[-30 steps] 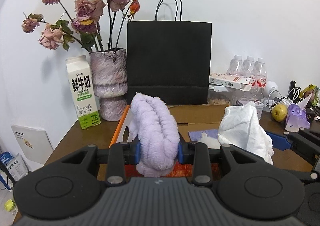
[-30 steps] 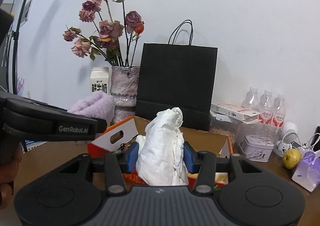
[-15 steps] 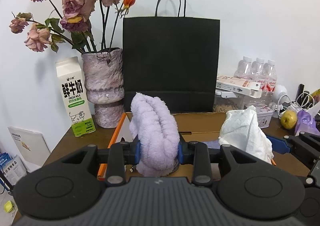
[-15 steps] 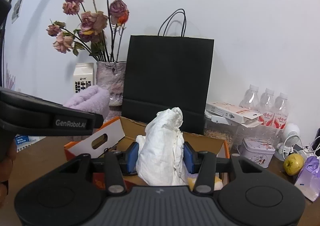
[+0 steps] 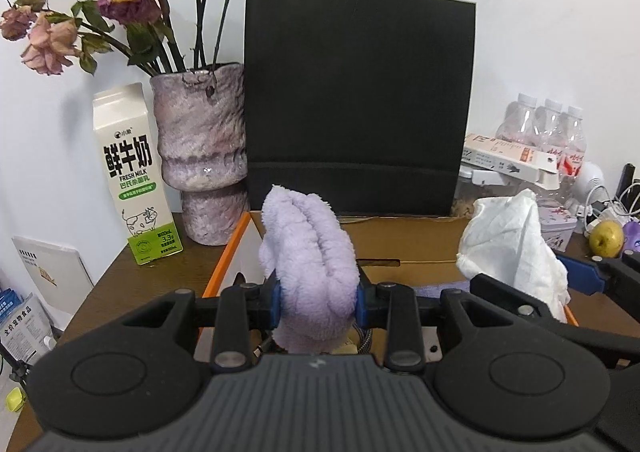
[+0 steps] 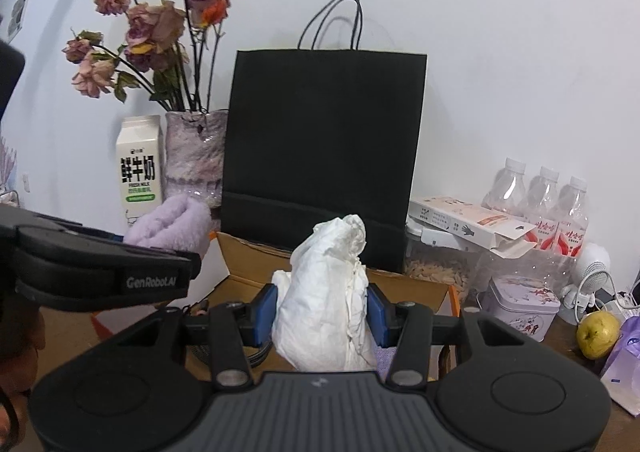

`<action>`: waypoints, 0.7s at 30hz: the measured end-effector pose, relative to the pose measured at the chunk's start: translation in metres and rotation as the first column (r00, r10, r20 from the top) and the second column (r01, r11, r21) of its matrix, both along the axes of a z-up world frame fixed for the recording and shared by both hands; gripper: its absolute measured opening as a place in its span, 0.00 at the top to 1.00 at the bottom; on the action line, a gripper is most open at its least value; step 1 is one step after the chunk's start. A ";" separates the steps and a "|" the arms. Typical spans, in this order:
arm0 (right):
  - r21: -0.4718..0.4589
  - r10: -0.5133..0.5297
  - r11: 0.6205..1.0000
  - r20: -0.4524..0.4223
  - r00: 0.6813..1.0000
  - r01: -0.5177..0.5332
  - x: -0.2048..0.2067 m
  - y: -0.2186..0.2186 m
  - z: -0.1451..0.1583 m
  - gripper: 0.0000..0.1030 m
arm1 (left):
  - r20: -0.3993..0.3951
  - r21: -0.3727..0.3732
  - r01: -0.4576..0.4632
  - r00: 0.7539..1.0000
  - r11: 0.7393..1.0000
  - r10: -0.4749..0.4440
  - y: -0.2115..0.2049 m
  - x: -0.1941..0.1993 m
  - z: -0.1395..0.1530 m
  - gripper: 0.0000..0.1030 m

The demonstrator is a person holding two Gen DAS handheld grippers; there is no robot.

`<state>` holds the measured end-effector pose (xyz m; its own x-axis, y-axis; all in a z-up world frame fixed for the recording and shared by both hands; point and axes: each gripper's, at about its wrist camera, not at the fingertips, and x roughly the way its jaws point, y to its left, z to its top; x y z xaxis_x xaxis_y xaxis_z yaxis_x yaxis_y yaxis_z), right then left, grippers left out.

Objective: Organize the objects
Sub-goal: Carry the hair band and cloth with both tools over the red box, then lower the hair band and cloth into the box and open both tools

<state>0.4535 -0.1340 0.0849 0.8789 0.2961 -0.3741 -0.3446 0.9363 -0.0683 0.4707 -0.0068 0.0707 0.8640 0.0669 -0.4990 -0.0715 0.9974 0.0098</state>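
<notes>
**Both grippers carrying soft items over the open box**

The lilac fuzzy cloth is sitting clamped between the blue pads of the left gripper, bulging above and below the jaws. The white crumpled cloth is being pinched the same way by the right gripper. Both bundles are hanging above the open cardboard box, which is standing on the wooden table in front of the black paper bag.

Judged step: transport toward a drop spot, probably box or bag; cannot tell which.

Risks:
- Both loads are limp; loose folds are drooping and could snag on the box flap.
- The grippers are working close together, so they could bump.
- The vase of dried flowers and the milk carton are standing just left of the box; a wide leftward swing could tip them.
- The bag mouth looks closed, so insertion might fail.
</notes>
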 end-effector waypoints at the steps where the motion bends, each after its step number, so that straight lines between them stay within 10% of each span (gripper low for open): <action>1: -0.001 -0.002 1.000 -0.005 1.000 0.002 0.003 0.000 -0.001 0.56 | -0.004 -0.001 0.001 1.000 1.000 -0.001 0.000 0.003 -0.001 0.68; 21: -0.038 -0.061 0.998 -0.098 0.993 0.058 0.053 -0.003 -0.033 0.46 | -0.069 -0.012 -0.019 0.997 1.000 0.018 0.013 0.057 -0.029 0.62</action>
